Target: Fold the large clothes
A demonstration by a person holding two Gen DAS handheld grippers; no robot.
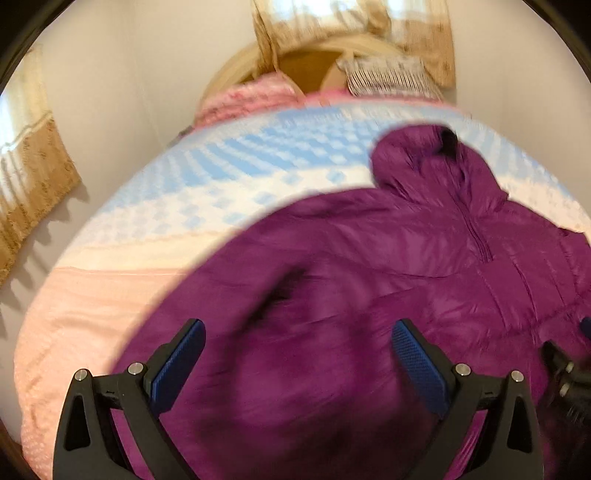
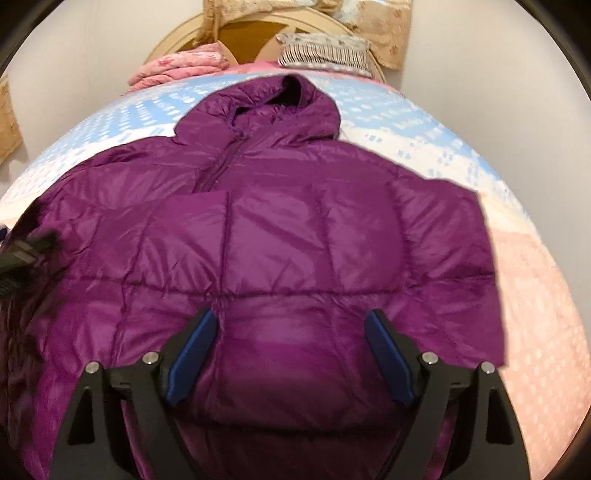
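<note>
- a bed [image 2: 546, 295] is covered by a pink and blue-checked bedspread
- a rounded wooden headboard [image 2: 255, 31] is set against pale walls [image 1: 122, 74]
- beige curtains [image 1: 33, 177] are lit by daylight

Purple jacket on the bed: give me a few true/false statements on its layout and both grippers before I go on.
1. The purple jacket lies on the bed. True.
2. Its hood points toward the headboard. True.
3. The right gripper is clamped on fabric. False: its jaws stand apart, nothing pinched.
4. The left gripper holds a sleeve. False: open, nothing gripped.
5. The jacket is green. False: purple.
</note>
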